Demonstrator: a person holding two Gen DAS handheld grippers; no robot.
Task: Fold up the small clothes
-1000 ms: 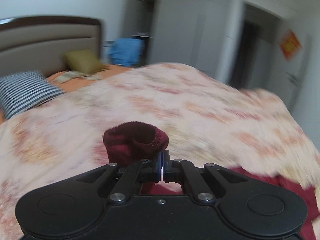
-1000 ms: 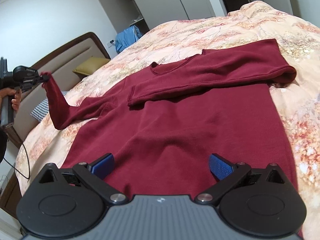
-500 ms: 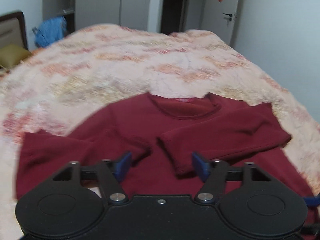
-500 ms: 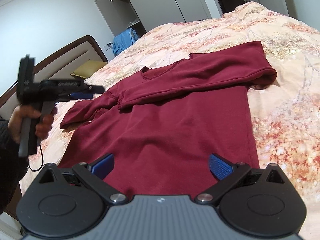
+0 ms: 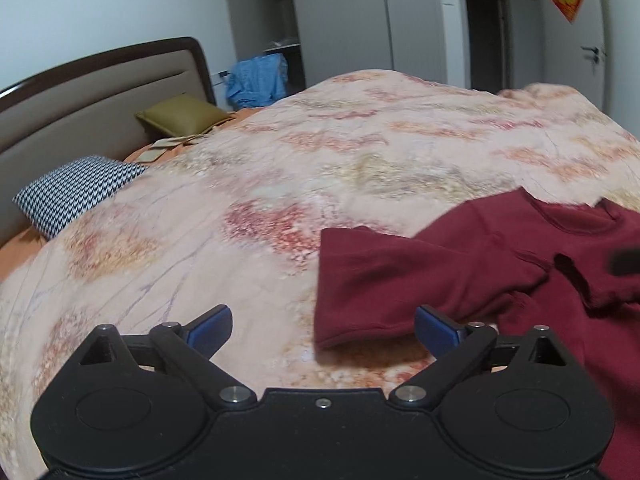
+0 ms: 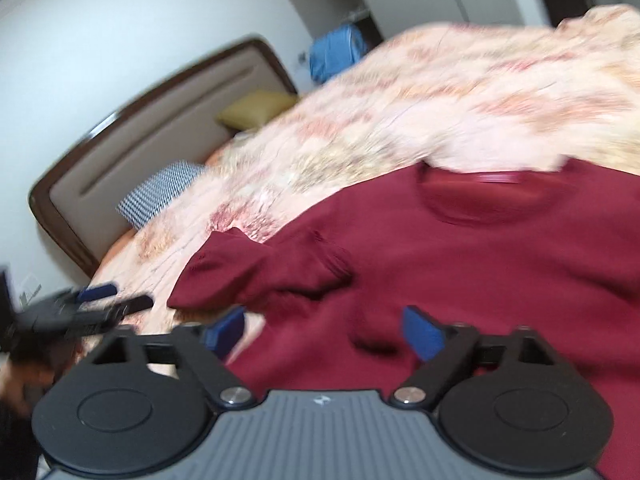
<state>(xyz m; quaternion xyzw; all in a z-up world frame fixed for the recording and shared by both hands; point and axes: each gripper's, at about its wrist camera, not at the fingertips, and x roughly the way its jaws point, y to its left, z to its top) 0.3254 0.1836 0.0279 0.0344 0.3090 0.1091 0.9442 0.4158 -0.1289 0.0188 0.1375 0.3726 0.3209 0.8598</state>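
Observation:
A dark red sweater [image 5: 472, 276] lies flat on the flowered bedspread [image 5: 320, 160], both sleeves folded in over the chest. It also shows in the right wrist view [image 6: 480, 248], blurred. My left gripper [image 5: 322, 326] is open and empty, low over the bedspread beside the folded left sleeve [image 5: 380, 284]. My right gripper [image 6: 324, 330] is open and empty, just above the sweater's body near the left sleeve [image 6: 256, 272]. The left gripper [image 6: 100, 300] also shows at the left edge of the right wrist view.
A headboard [image 5: 100, 96] stands at the left with a checked pillow [image 5: 80, 192] and an olive pillow [image 5: 180, 114]. Blue clothing [image 5: 258, 80] hangs by the wardrobe [image 5: 340, 20]. A door [image 5: 576, 36] is at the far right.
My left gripper has let go of the sleeve, which now lies folded over the chest, and has swung left. My right gripper has moved over the sweater toward the left sleeve.

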